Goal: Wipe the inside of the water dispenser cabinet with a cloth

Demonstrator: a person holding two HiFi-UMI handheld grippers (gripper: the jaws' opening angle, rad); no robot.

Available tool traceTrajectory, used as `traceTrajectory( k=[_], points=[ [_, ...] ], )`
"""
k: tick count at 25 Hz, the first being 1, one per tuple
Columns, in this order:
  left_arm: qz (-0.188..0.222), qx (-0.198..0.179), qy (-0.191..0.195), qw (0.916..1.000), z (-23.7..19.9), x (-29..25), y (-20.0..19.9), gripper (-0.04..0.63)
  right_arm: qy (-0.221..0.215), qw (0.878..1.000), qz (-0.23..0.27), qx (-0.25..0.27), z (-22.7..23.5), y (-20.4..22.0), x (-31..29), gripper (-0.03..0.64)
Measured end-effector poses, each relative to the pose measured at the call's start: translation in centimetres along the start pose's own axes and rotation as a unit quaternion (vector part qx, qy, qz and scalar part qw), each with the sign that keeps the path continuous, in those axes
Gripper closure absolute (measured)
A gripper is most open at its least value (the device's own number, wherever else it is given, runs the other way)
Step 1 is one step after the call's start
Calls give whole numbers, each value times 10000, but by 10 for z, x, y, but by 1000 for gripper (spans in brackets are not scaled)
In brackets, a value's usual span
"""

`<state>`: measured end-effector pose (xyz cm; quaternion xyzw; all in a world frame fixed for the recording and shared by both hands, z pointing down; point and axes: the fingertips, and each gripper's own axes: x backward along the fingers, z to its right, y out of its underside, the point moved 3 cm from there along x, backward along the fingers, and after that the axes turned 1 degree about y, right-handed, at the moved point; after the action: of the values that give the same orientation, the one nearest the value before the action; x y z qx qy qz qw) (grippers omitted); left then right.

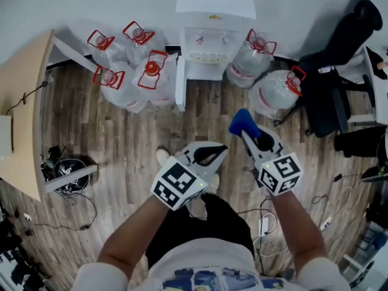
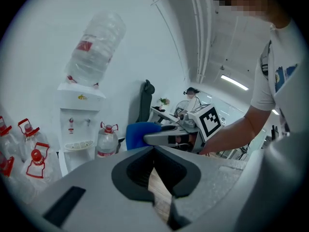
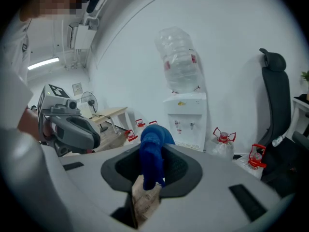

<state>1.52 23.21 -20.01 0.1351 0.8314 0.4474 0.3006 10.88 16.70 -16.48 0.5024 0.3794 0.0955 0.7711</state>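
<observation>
The white water dispenser [image 1: 213,38] stands against the far wall with a bottle on top. Its lower cabinet door [image 1: 180,83] hangs open to the left, and the inside is hidden from here. A blue cloth [image 1: 243,122] is pinched in my right gripper [image 1: 244,133], which is held over the wooden floor well short of the dispenser. In the right gripper view the cloth [image 3: 153,154] hangs between the jaws with the dispenser [image 3: 186,118] behind it. To the left and slightly nearer, my left gripper [image 1: 222,149] is shut and holds nothing. Its tips [image 2: 154,149] meet in the left gripper view.
Several large water bottles [image 1: 130,65] with red handles crowd the floor left of the dispenser, and two more [image 1: 276,90] lie to its right. A black office chair [image 1: 330,83] is at the right and a wooden desk [image 1: 21,114] at the left. Cables [image 1: 66,174] trail on the floor.
</observation>
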Motion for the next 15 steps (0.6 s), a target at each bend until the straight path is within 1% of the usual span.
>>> traceTrajectory(
  k=[5, 9, 12, 15],
  points=[
    [-58, -92, 362, 9993, -86, -17, 17, 592, 278, 9995, -119, 35, 19, 9, -94, 526],
    [-121, -170, 427, 9989, -148, -32, 44, 592, 406, 9992, -52, -33, 37, 28, -170, 526],
    [-39, -153, 381, 9991, -188, -60, 68, 592, 366, 9993, -59, -22, 66, 60, -228, 526],
    [162, -112, 263, 9995, -224, -97, 93, 592, 326, 9993, -133, 77, 106, 105, -281, 526]
  ],
)
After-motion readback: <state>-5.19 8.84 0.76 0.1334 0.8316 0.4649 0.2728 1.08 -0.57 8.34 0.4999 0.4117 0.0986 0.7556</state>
